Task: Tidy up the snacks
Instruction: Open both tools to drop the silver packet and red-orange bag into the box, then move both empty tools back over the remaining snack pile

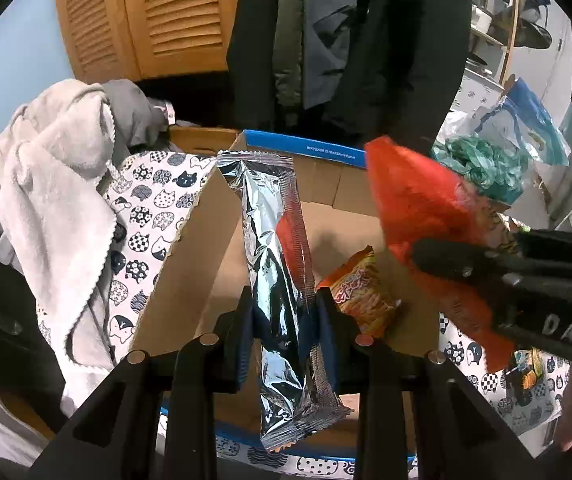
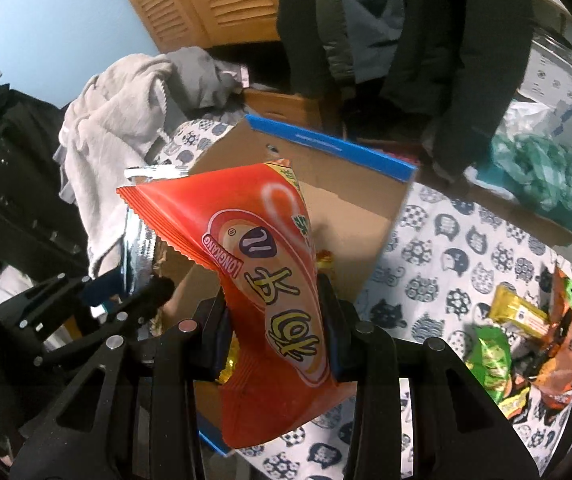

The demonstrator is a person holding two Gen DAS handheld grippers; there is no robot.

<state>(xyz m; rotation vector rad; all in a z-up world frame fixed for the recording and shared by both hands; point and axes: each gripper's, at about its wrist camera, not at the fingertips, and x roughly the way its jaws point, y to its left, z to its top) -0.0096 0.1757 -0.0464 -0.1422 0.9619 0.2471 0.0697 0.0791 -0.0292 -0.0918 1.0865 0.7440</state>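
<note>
My left gripper (image 1: pixel 284 316) is shut on a long silver foil snack packet (image 1: pixel 274 264) and holds it upright over an open cardboard box (image 1: pixel 190 248) with a blue rim. An orange snack pack (image 1: pixel 362 292) lies inside the box. My right gripper (image 2: pixel 276 320) is shut on a red snack bag (image 2: pixel 262 276) with yellow lettering, held over the same box (image 2: pixel 346 208). The red bag (image 1: pixel 418 204) and right gripper also show at the right of the left wrist view. The silver packet (image 2: pixel 138 240) shows at the left of the right wrist view.
The box sits on a cat-print cloth (image 2: pixel 446 256). Several loose snack packs (image 2: pixel 526 332) lie on the cloth at the right. A pile of grey and white laundry (image 1: pixel 54 200) lies left of the box. A teal plastic bag (image 2: pixel 546 180) lies at the far right. Dark coats (image 1: pixel 366 32) hang behind.
</note>
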